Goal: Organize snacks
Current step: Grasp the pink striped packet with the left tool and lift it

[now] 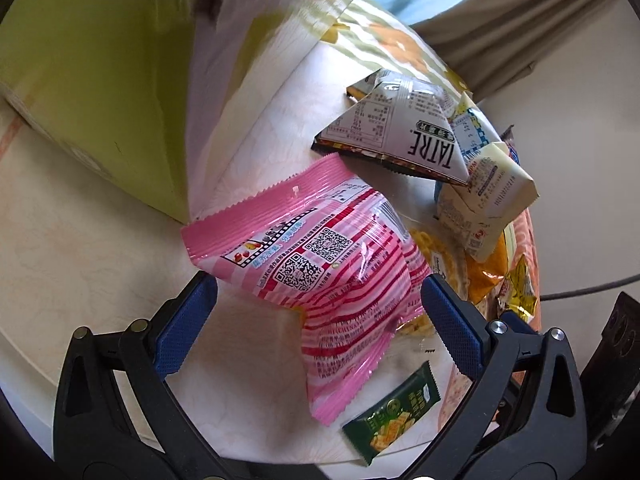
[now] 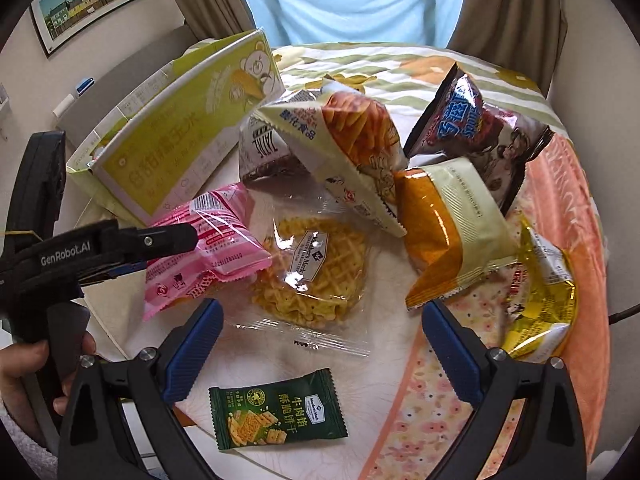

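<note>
The left tongs [image 1: 318, 308] stand open astride the pink striped snack packet [image 1: 320, 276], which lies on the desk [image 1: 80, 260] just beside the green carton [image 1: 100, 92]. The right tongs [image 2: 322, 344] hover open over the clear-wrapped waffle cookie [image 2: 316, 268], right of that pink packet, with the green cracker packet [image 2: 278, 414] nearer the camera.

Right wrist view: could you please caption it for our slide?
Open right gripper above waffle cookie packet; left gripper at pink snack bag.
</note>
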